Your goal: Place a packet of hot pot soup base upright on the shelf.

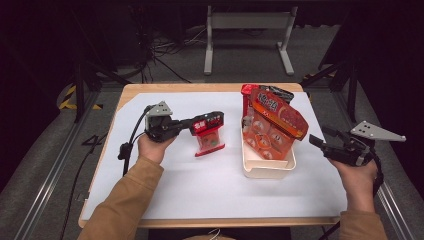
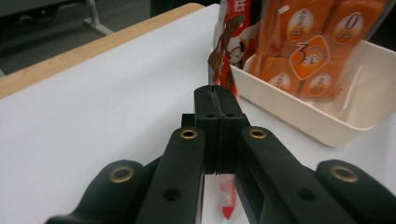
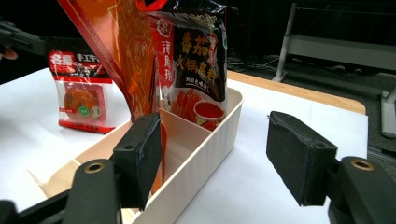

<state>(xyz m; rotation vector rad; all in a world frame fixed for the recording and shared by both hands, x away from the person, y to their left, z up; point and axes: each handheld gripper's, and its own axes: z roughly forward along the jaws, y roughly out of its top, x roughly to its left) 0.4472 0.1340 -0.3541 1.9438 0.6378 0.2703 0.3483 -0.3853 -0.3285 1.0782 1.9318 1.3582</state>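
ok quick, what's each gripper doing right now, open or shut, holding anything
Left gripper: shut on the top edge of the small red snack packet, lifted off the table.
Right gripper: open, holding nothing, beside the cream bin.

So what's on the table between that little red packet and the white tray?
Nothing: in the high view, bare white tabletop separates the red packet, held by the left gripper, from the white tray.
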